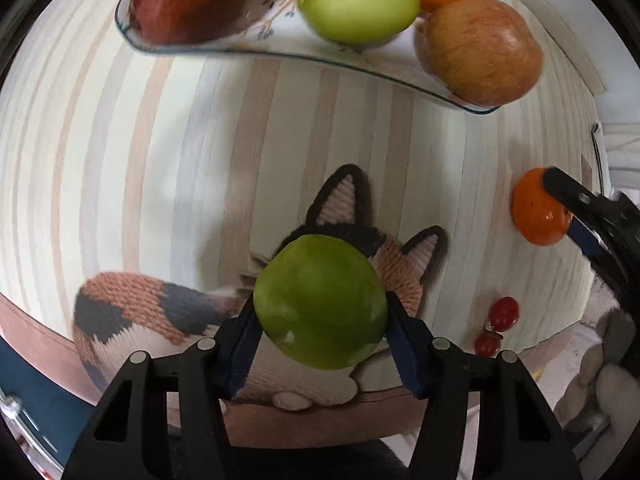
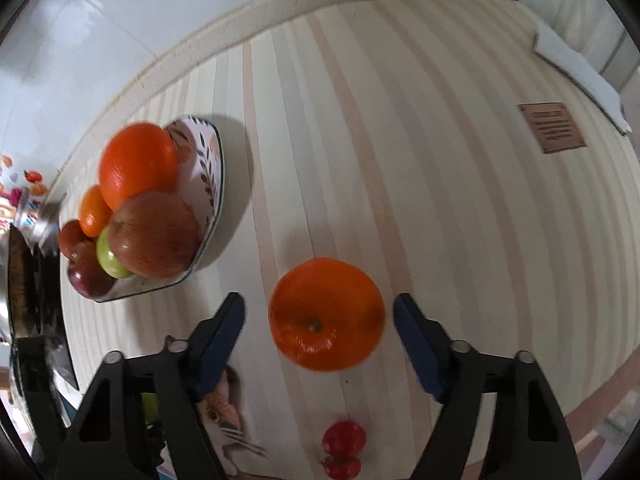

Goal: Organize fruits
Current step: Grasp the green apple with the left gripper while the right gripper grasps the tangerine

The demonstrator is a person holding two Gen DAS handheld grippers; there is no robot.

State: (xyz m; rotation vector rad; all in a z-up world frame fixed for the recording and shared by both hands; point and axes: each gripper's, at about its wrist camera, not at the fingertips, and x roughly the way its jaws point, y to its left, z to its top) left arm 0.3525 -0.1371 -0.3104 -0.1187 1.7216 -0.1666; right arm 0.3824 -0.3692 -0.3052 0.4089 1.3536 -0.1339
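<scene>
left tongs (image 1: 322, 316) clenched on a green apple (image 1: 320, 302), lifted off or just at the cat-shaped mat (image 1: 168, 312), presumably bound for the plate (image 1: 280, 46) already stacked with fruit. right tongs (image 2: 320, 320) released, straddling an orange (image 2: 326, 314) resting on the striped table (image 2: 440, 200), pads clear either side, set for a squeeze. orange near round, no real long axis, stem dimple facing up toward camera. cherry tomatoes (image 2: 344, 446) left nearby.

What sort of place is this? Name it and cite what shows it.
Probably a home kitchen or dining spot: a striped wooden tabletop, a patterned plate piled with fruit, and a knitted cat mat under the green apple. Tiled wall behind.
</scene>
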